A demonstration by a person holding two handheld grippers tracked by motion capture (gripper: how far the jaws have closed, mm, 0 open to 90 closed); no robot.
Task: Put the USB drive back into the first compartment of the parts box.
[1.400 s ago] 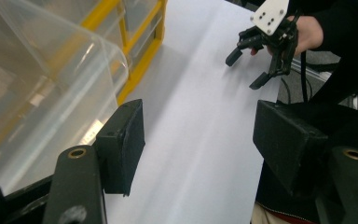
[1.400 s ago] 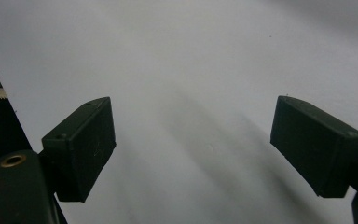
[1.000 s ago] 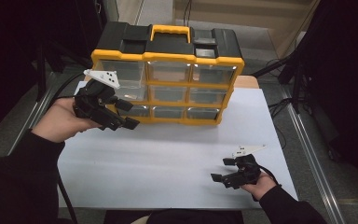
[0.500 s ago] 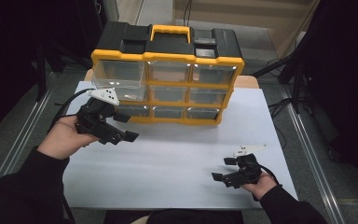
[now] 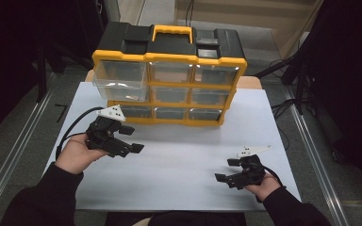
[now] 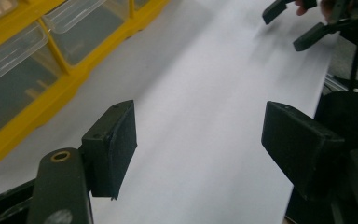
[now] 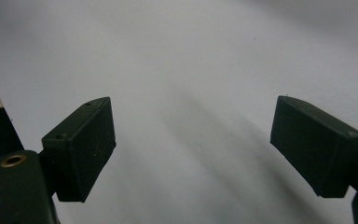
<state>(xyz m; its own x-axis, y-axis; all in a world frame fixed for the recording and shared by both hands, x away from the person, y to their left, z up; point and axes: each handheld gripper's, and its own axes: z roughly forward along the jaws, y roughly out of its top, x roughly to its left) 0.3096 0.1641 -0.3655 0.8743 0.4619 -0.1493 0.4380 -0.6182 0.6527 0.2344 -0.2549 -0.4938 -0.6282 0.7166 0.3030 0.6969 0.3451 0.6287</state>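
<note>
Upper centre of the high view: a yellow-and-black drawer cabinet (image 5: 169, 75) stands at the far edge of the white tabletop (image 5: 184, 155), its black lid carrying a yellow handle (image 5: 172, 32).
Cabinet front: three rows of clear drawers; the top-left drawer (image 5: 120, 80) juts out farther than its neighbours, and a small pale item lies in it, too small to tell.
Left gripper (image 5: 127, 139): lower left of the high view, held in the person's left hand (image 5: 75, 153), jaws spread wide with nothing between them, pointing right across the tabletop, just in front of the cabinet's lower-left corner and apart from it.
Left gripper view: the gripper's two black pads (image 6: 112, 149) stand well apart over bare white surface; the cabinet's yellow frame and clear drawers (image 6: 42, 51) fill the upper left, and the other gripper shows at the upper right.
Right gripper (image 5: 227, 170): lower right of the high view, held in the right hand (image 5: 263, 187), jaws released and empty, pointing left, well apart from the cabinet.
Right gripper view: two black pads (image 7: 81, 144) wide apart above plain white tabletop.
Cable (image 5: 73, 129): loops from the left gripper toward the frame's left.
</note>
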